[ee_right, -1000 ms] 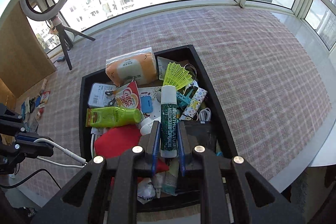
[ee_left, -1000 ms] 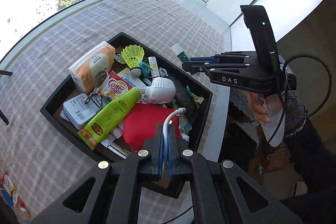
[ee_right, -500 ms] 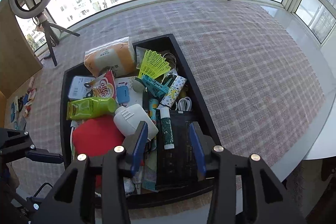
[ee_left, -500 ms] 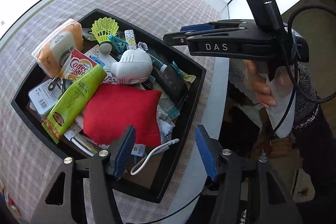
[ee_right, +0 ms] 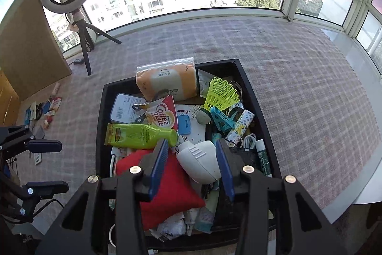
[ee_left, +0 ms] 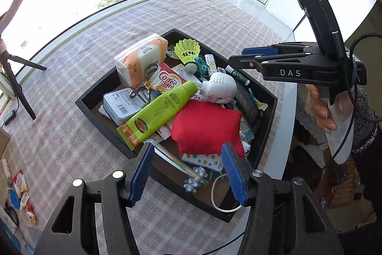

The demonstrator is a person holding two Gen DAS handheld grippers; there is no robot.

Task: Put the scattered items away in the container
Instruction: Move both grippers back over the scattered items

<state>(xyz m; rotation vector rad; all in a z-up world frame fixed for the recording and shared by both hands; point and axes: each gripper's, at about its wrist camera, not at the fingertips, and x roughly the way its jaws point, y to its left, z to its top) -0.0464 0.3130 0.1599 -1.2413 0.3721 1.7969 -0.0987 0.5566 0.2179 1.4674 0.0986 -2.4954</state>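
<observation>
a: black tray (ee_left: 100,97) on the bench, heaped full. left tongs (ee_left: 187,173) released, nothing between the pads; white cable (ee_left: 216,197) lies in the tray just beneath them.
b: right tongs (ee_right: 191,167) also released, empty; lip balm stick (ee_right: 262,157) lies in the tray just right of them, red pouch (ee_right: 167,190) below.

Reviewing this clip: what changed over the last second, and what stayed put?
Both claws let go. The left claw had pinched the white cable; its jaws opened and the cable now lies at the tray's near corner. The right claw had gripped the lip balm tube; its jaws opened too, and the tube lies by the right wall of the black tray. The red pouch, green bottle and shuttlecock stayed put.
</observation>
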